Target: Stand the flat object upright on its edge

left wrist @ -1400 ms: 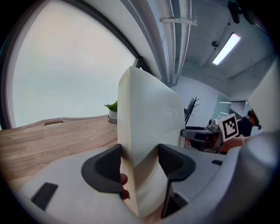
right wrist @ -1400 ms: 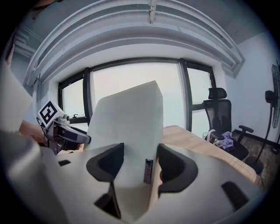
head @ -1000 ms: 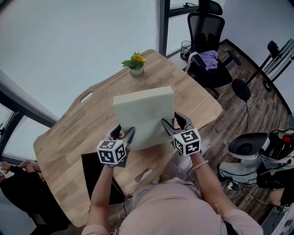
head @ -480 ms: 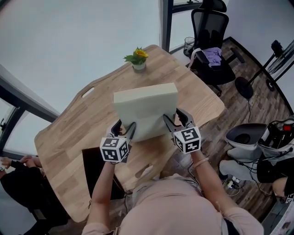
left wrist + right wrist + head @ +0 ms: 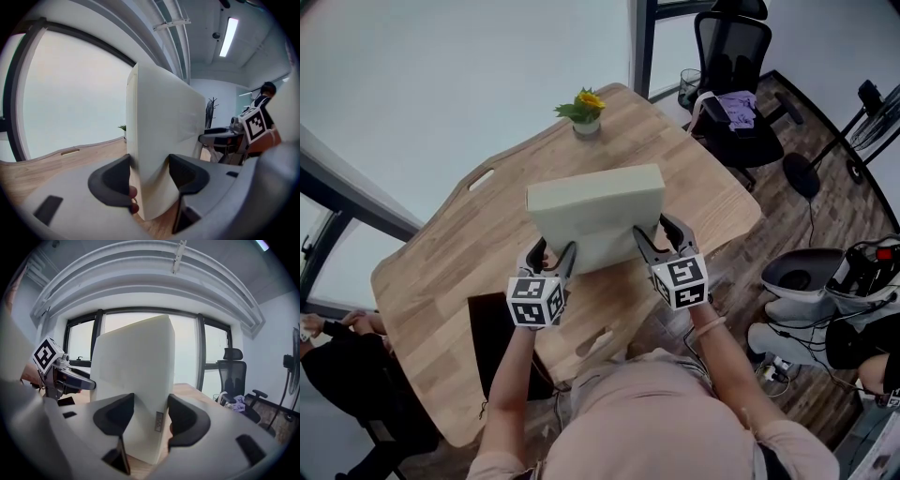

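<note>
Slab (image 5: 595, 220) upright; my left tool (image 5: 553, 256) and right tool (image 5: 658, 234) clamp its six o'clock edge. Seat base flat before releasing.

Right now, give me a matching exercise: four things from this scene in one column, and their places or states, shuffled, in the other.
Things:
1. pale slab
2. potted plant
3. office chair
4. left gripper

Places or states:
A. on the floor beyond the far right corner of the table, with a purple cloth on its seat
B. shut on another thing's lower left part
C. upright, at the middle of the table
D. near the table's far edge, showing a yellow flower

Pairs: 1-C, 2-D, 3-A, 4-B
</note>
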A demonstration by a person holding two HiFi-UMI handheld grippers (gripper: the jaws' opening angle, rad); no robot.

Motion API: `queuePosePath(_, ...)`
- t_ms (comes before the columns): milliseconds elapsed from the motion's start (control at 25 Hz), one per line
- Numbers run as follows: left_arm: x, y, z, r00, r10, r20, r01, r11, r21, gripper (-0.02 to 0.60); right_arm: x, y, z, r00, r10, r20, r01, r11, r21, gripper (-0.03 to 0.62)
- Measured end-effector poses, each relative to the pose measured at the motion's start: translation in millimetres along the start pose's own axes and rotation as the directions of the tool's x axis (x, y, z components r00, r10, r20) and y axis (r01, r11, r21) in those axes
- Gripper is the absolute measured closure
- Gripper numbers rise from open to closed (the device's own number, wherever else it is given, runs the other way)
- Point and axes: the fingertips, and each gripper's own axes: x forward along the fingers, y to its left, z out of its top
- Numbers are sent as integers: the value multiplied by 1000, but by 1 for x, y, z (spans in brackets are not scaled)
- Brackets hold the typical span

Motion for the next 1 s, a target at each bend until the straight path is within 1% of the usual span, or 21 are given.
queuePosePath(320, -3, 5, -1, 999, 32, 8, -32, 999, 17, 324, 2, 6, 0, 1000, -2, 4, 2, 1000, -17, 368)
queuePosePath(600, -6, 10, -3, 998, 65, 22, -66, 996, 55, 328, 3, 11, -3, 1000, -11, 3, 11, 1000, -27, 373)
queuePosePath(800, -5, 13, -8, 997, 72, 12, -72, 996, 54, 330, 5, 13, -7, 1000, -10, -9, 9, 999, -33, 378)
queuePosePath(1000, -7, 13, -8, 997, 79, 24, -80, 995, 57, 330, 4, 14, -8, 1000, -5, -5, 5, 1000, -29, 379)
